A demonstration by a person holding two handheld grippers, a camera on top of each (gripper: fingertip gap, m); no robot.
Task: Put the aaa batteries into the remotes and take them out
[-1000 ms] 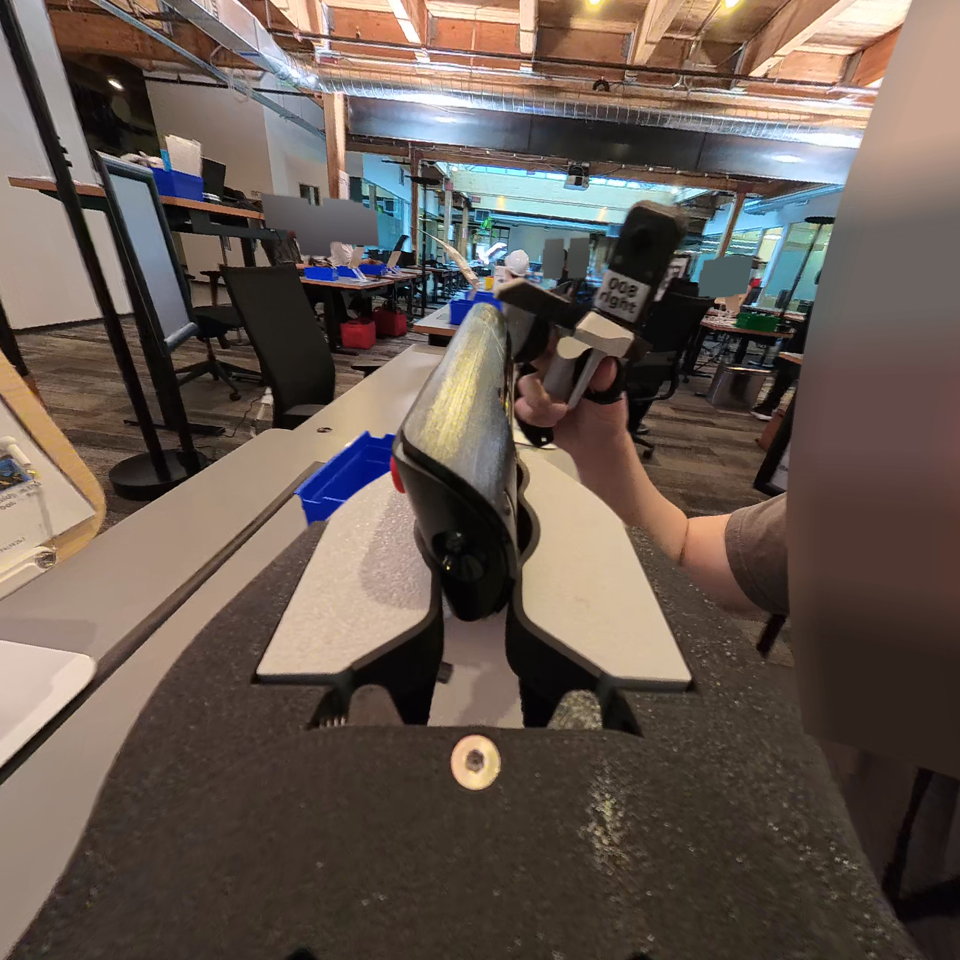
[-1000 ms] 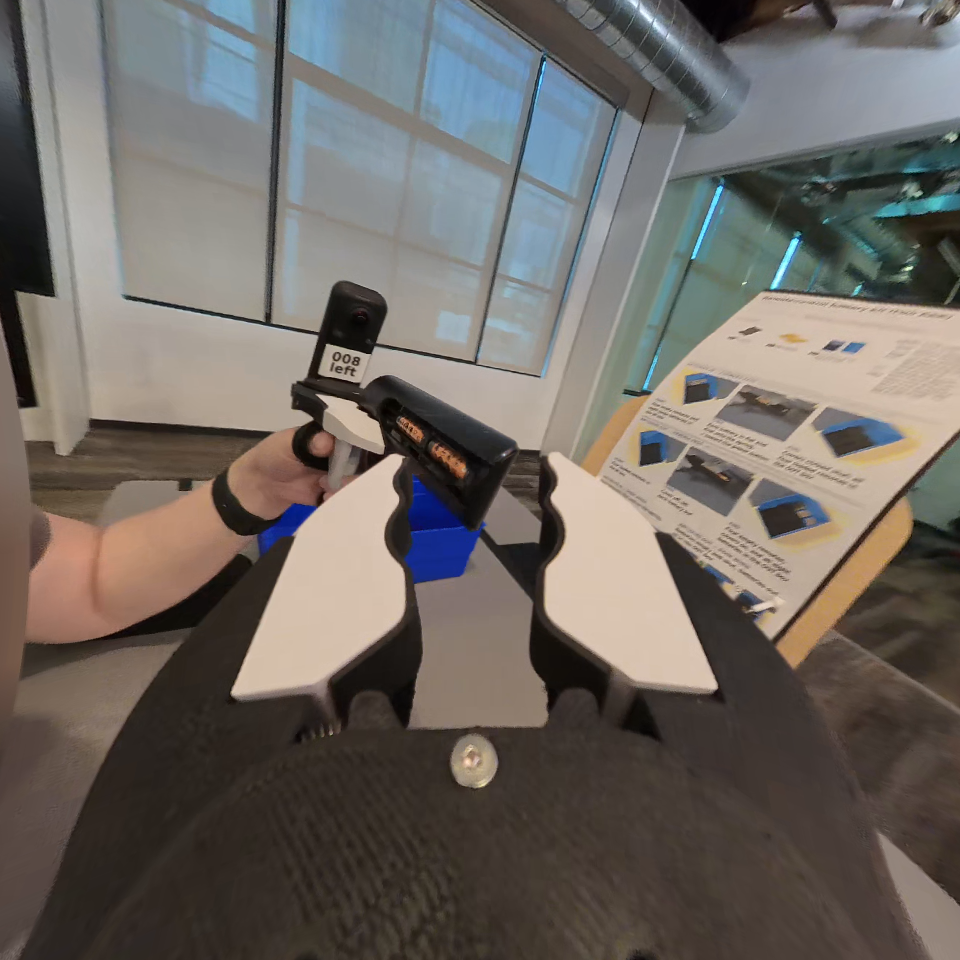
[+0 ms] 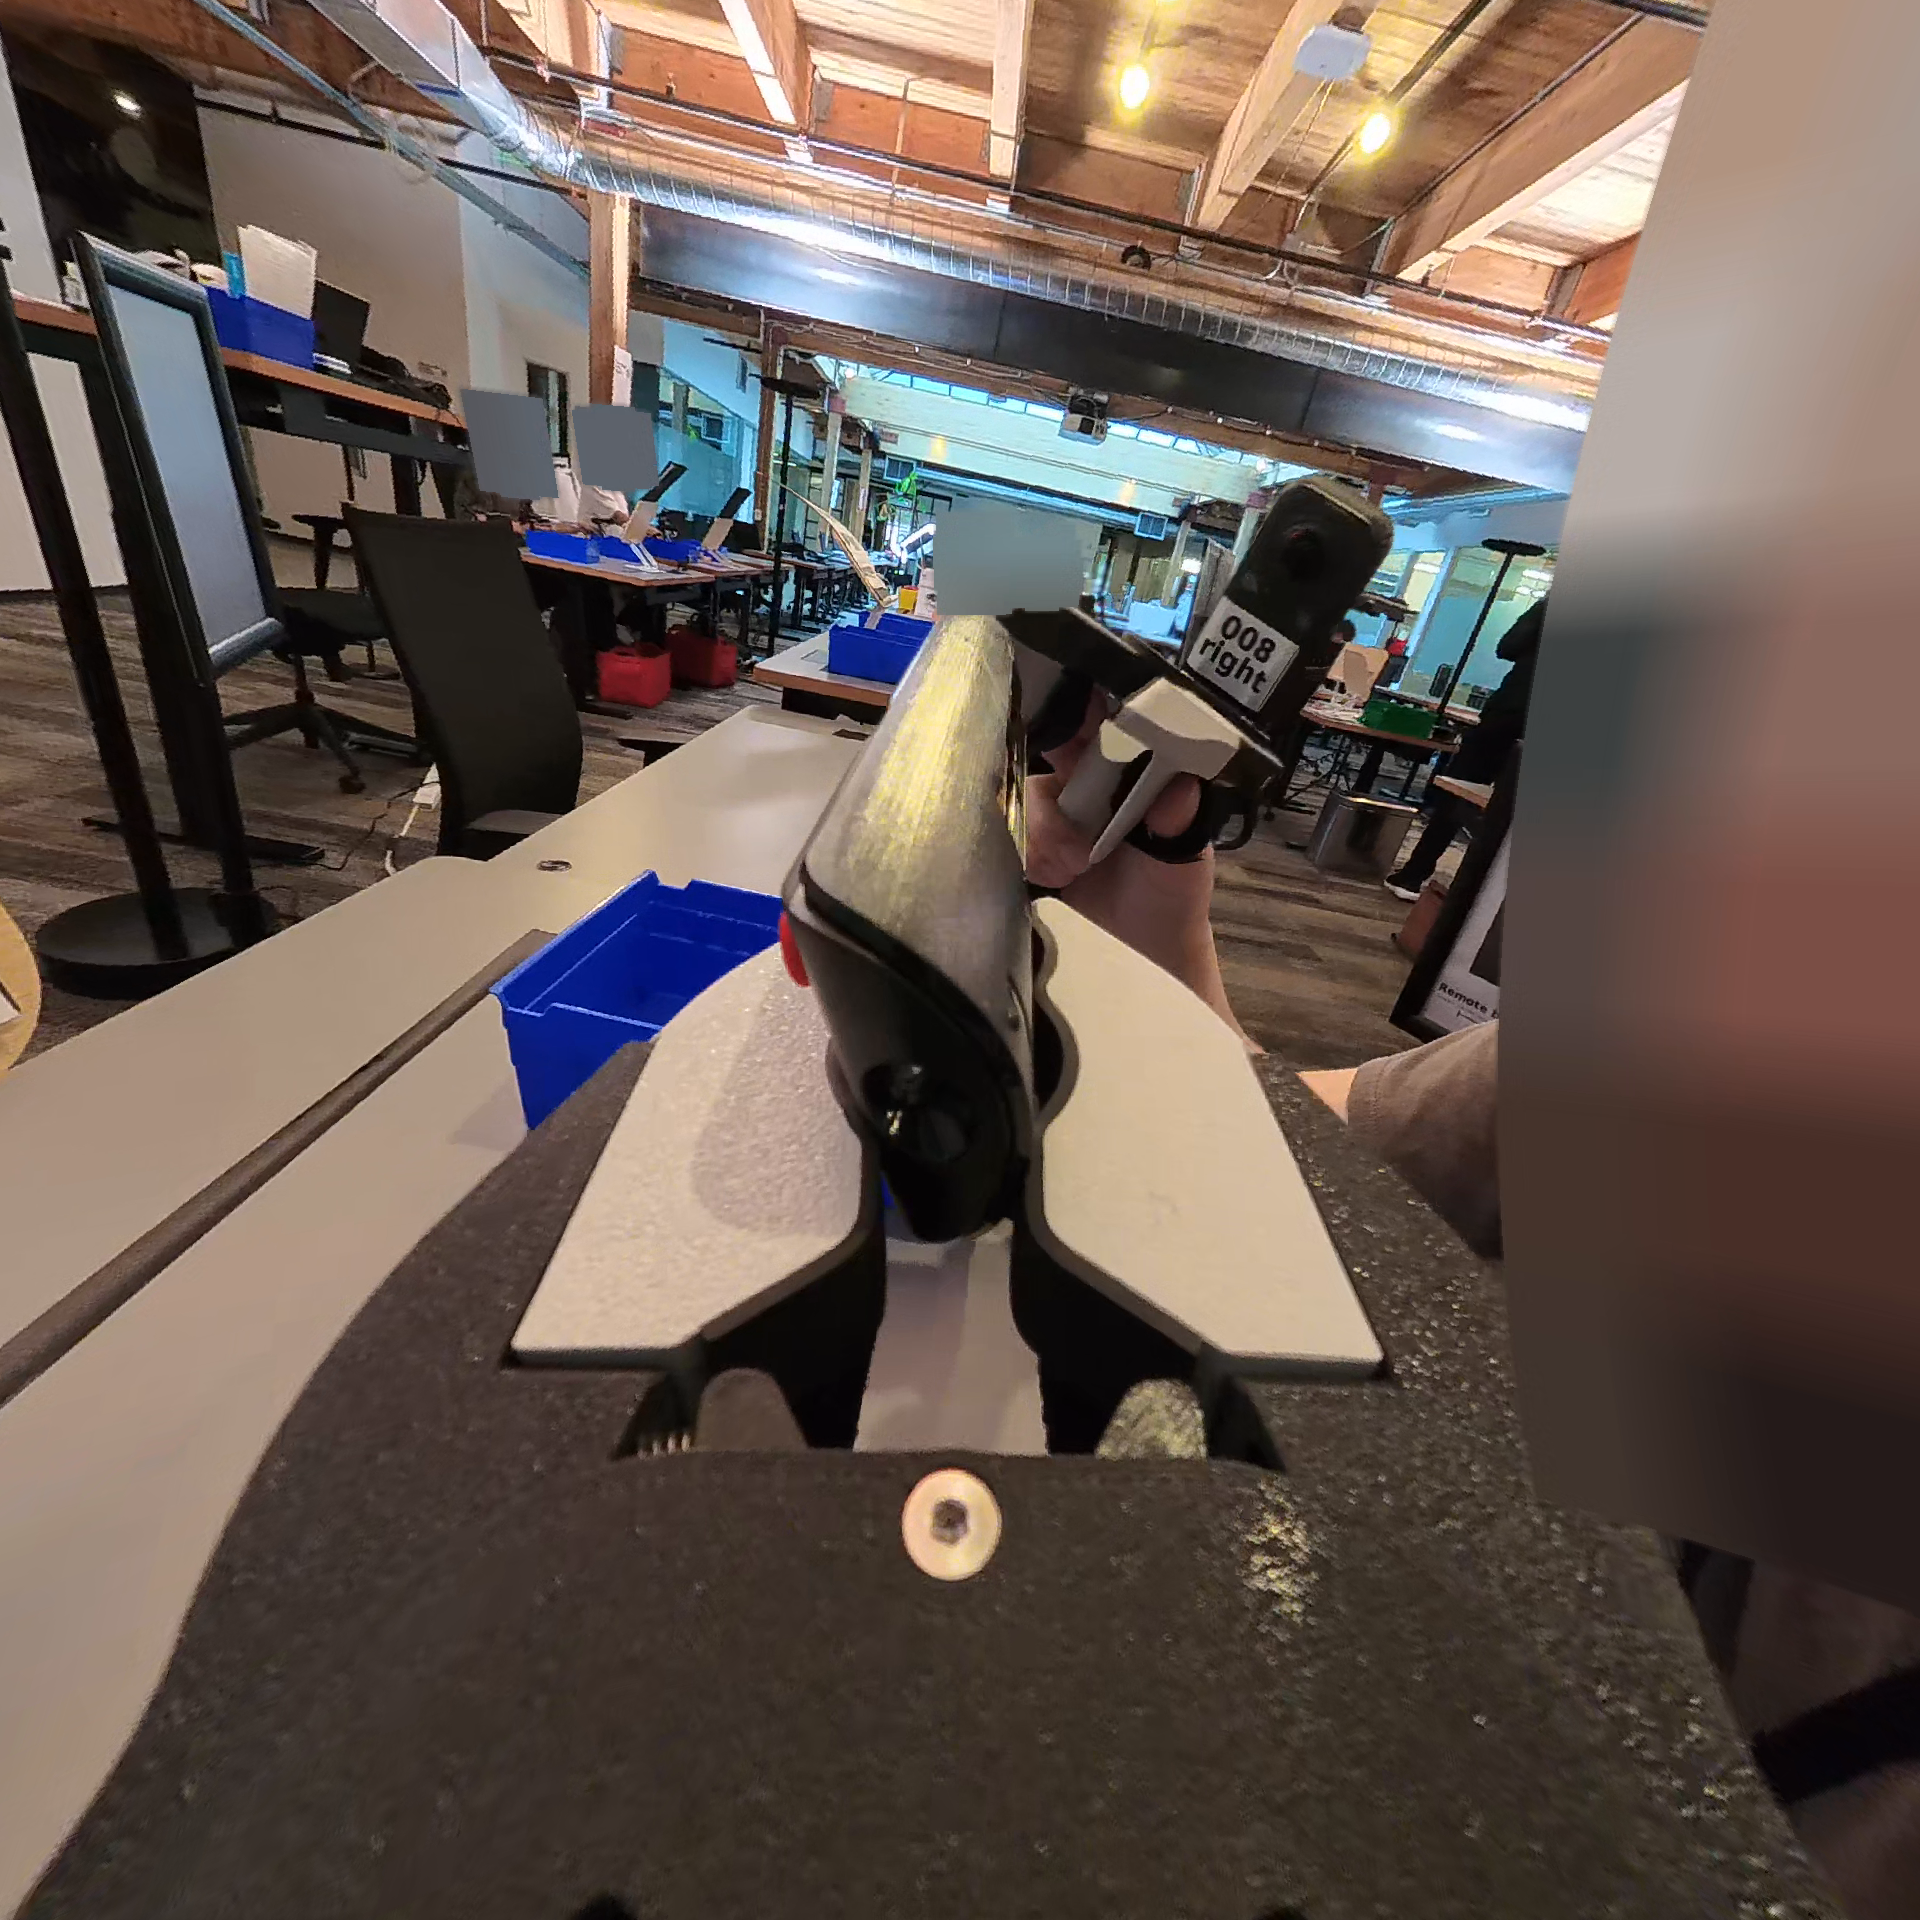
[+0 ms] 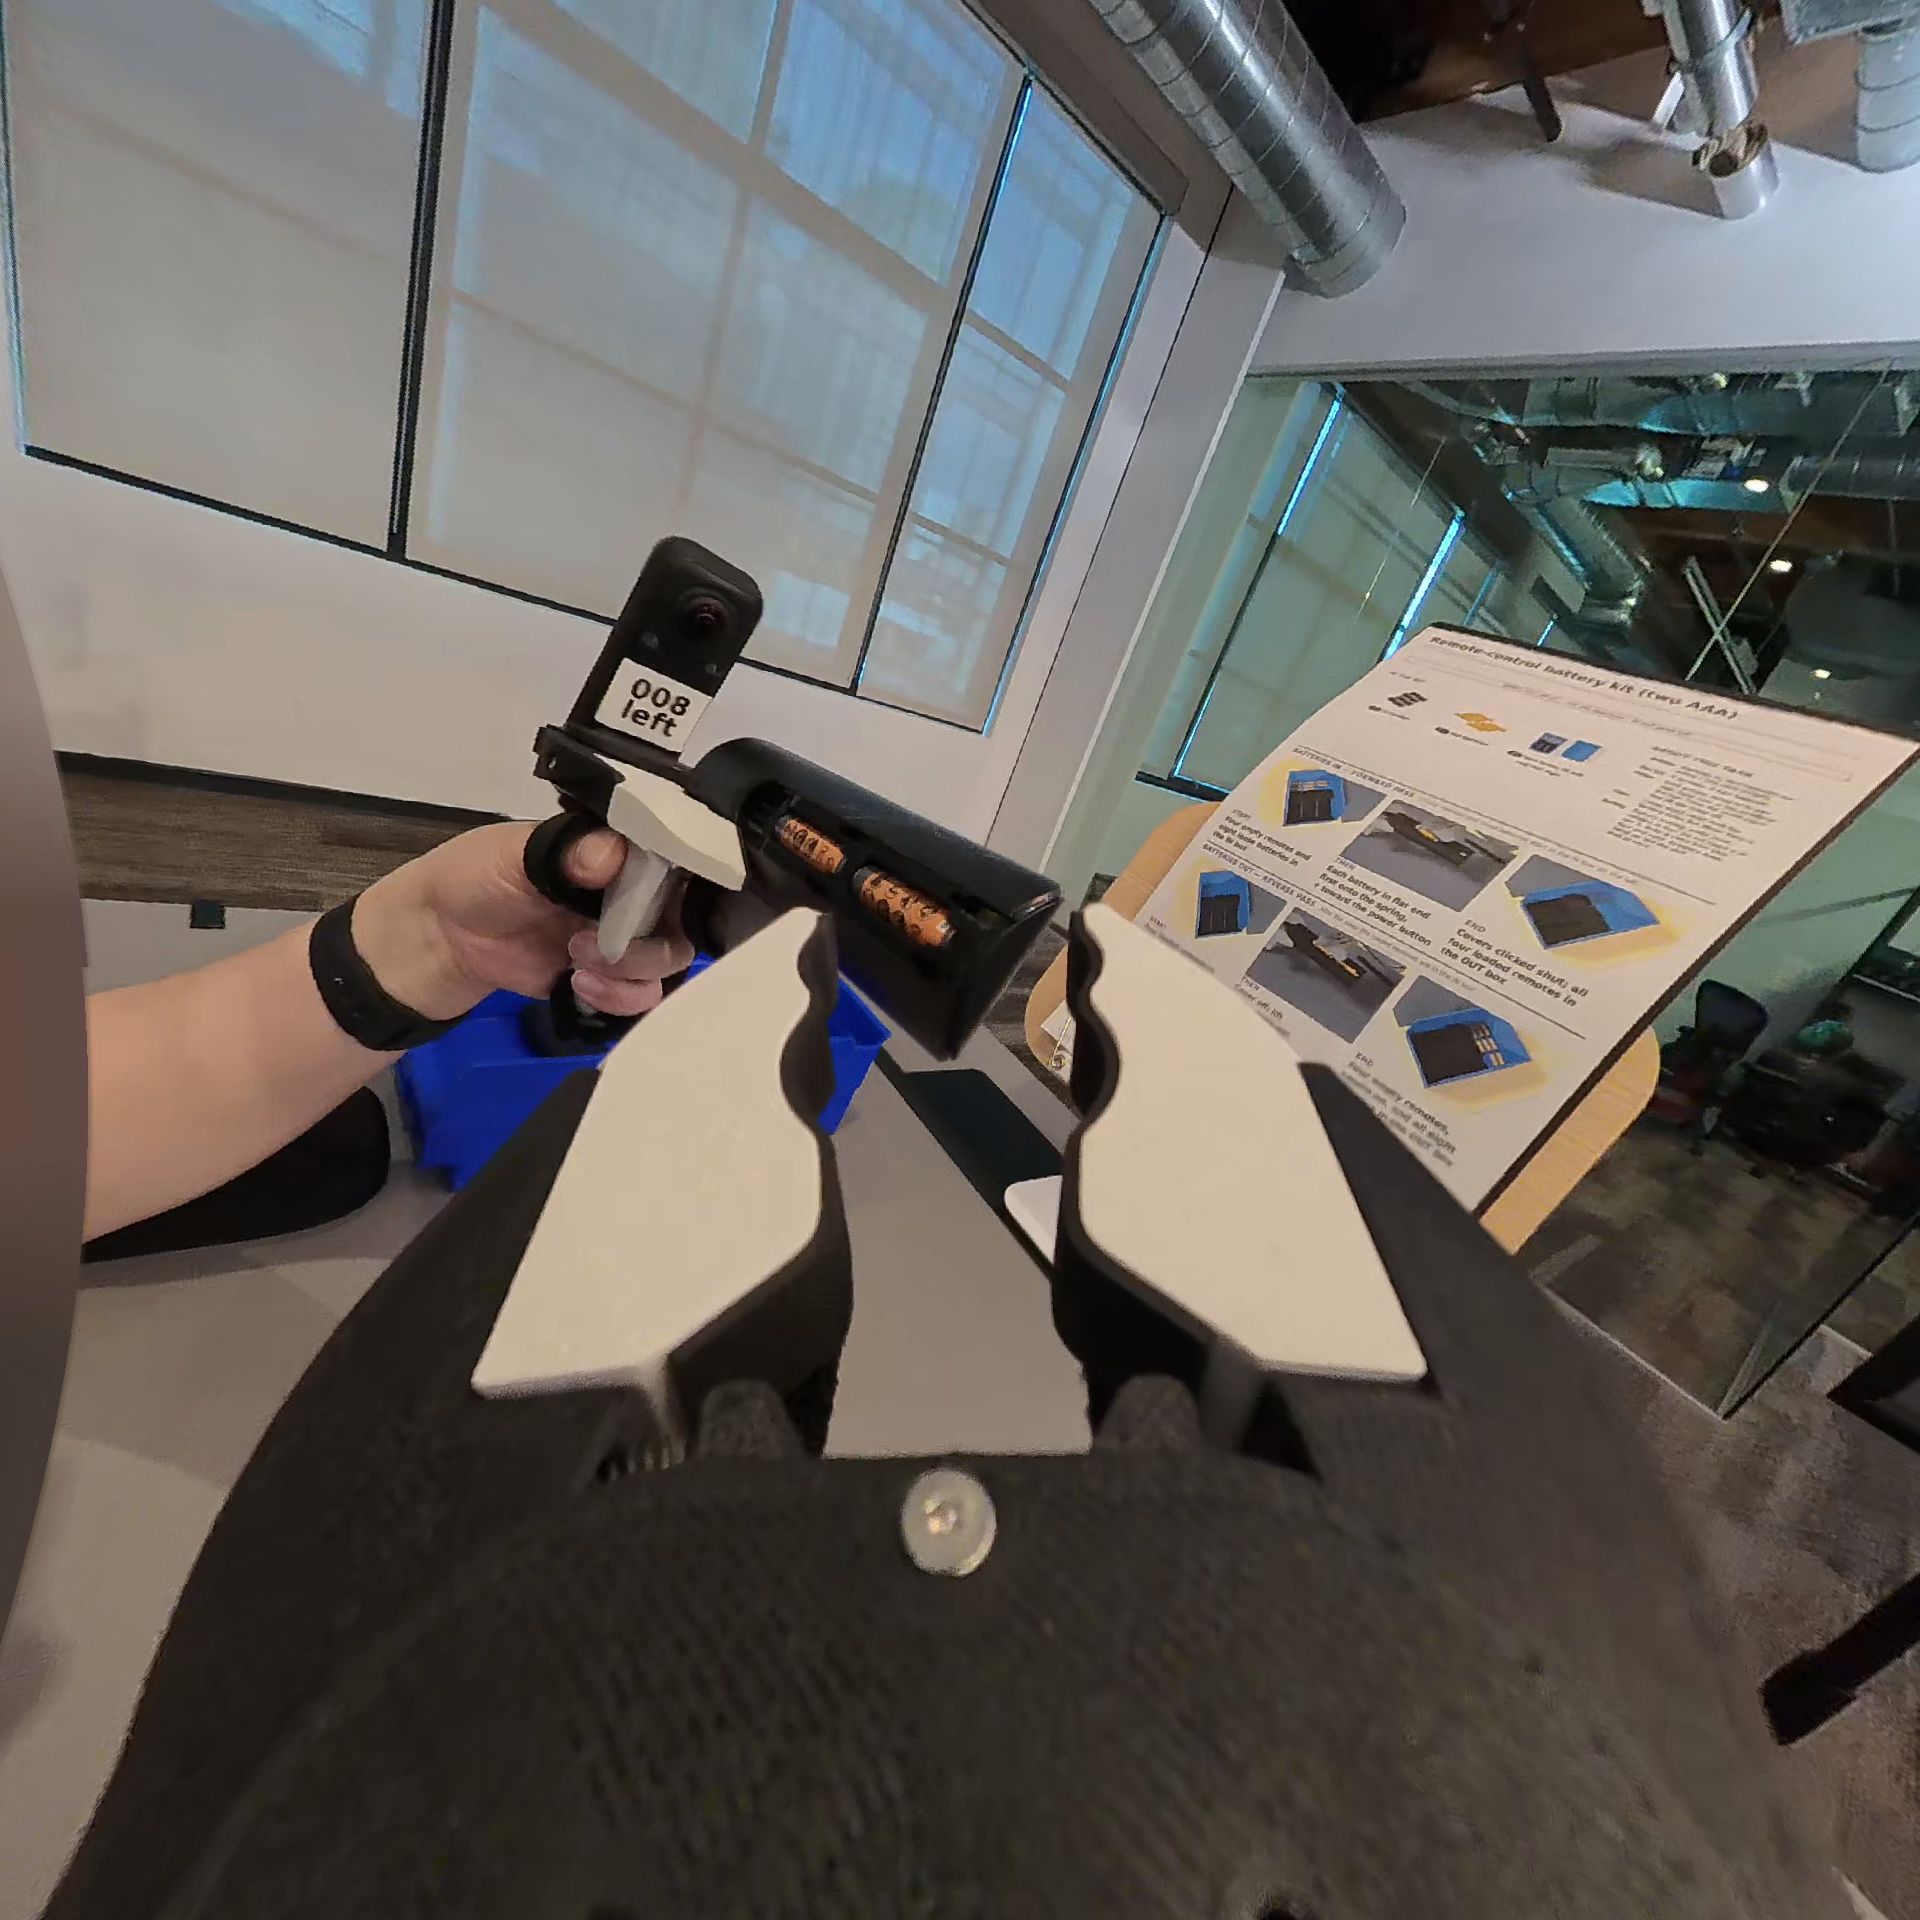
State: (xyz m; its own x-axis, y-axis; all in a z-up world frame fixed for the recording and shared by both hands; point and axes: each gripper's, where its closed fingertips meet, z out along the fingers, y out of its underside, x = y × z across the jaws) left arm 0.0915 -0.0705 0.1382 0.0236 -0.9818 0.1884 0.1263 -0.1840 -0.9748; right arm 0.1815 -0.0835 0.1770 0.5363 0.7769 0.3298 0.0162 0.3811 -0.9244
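Aloft, remote (image 3: 914,935) between left tongs (image 3: 940,1039)

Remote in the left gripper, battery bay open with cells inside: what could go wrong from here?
1. The remote is tilted in mid-air with no cover on; the batteries could slip out.
2. The left gripper clamps only one end, so prodding by the open right gripper might lever it loose.

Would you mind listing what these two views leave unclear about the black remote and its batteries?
- Left wrist view: black plastic remote shows its back; battery bay faces away.
- Right wrist view: orange batteries partly behind right gripper finger; count uncertain.
- Blue plastic bin: contents hidden by gripper fingers in both views.
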